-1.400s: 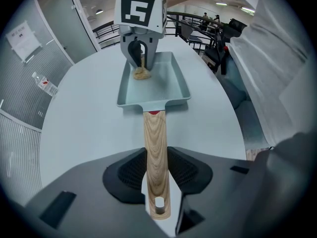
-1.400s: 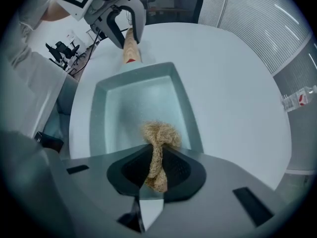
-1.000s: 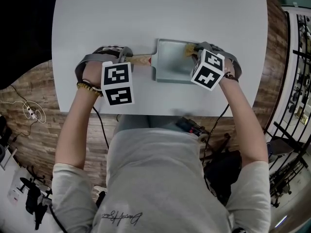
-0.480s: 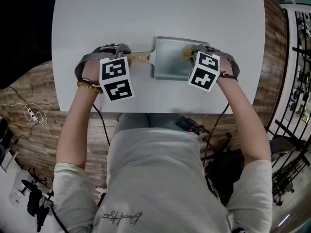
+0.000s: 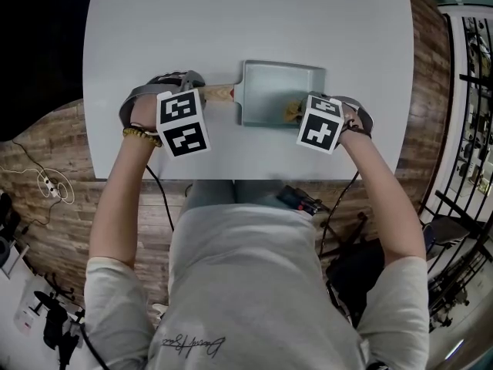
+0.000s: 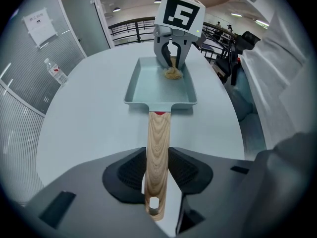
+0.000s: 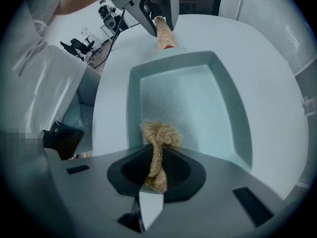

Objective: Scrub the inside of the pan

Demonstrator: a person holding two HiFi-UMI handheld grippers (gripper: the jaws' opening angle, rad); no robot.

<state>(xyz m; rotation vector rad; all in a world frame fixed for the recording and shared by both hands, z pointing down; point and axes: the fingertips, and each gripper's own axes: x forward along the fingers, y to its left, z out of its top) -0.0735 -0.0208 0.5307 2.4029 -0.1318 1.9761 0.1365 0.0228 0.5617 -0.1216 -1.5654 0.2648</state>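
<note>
**Pan scrub in progress**

The pan [image 5: 269, 91] sits mid-table [image 5: 231, 21]. The left gripper [image 6: 157, 170] clamps its wooden handle [image 6: 159, 133], and the right gripper [image 7: 157, 165] pinches a fibrous scrubber [image 7: 161, 132] down on the pan floor by the near rim. Best bet: steady handle hold, firm downward pressure, overlapping strokes into the corners.

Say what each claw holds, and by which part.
Left claw holds the pan by its wooden handle; right claw pinches the scrubber by one end.

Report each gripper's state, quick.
Left gripper: shut on pan handle.
Right gripper: shut on scrubber.
</note>
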